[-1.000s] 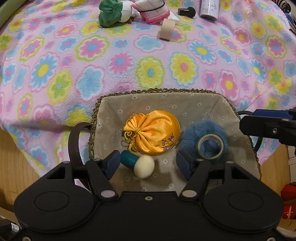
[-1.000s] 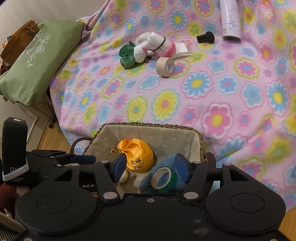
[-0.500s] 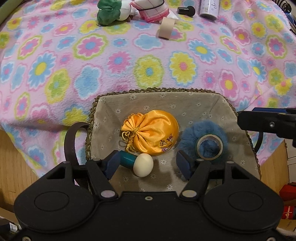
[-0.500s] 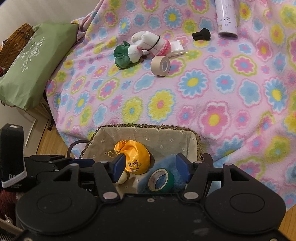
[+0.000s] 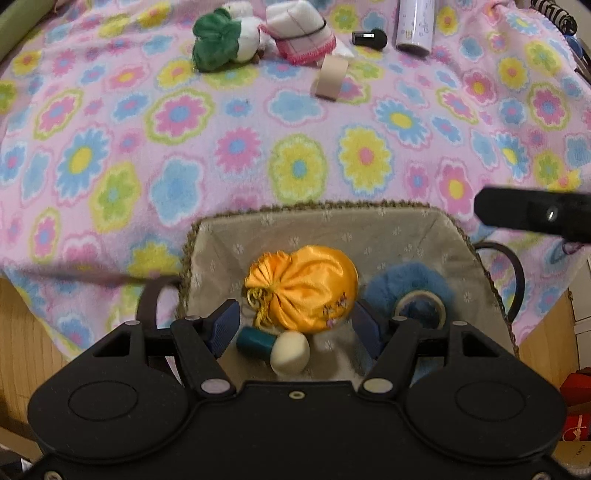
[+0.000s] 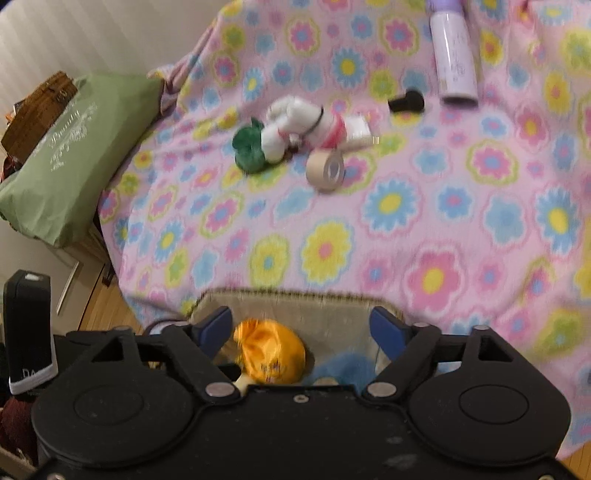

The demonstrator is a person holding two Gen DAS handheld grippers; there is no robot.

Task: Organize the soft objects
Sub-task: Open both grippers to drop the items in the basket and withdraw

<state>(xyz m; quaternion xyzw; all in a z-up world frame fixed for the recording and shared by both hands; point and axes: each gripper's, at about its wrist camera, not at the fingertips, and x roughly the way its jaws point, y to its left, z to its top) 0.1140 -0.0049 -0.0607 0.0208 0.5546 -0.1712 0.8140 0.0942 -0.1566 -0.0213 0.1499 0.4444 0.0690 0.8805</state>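
Right claw (image 6: 301, 328) has just been spreading its jaws and hangs empty over the basket (image 5: 369, 221); left claw (image 5: 293, 325) stands parted above it, gripping nothing. The plush (image 6: 266, 142) lies far up the bed, long axis across it, green end left. Risk: a reach there could knock the tape (image 6: 327, 170) rolling.

My flowered blanket (image 5: 177, 122) carries the lined basket (image 5: 332, 221) at its near edge; farther off lie a green-and-white plush (image 5: 225, 44), a rolled pink-trimmed cloth (image 5: 299, 37), beige tape (image 5: 330, 77), a black cap (image 5: 369, 37) and a lilac can (image 5: 415, 26).
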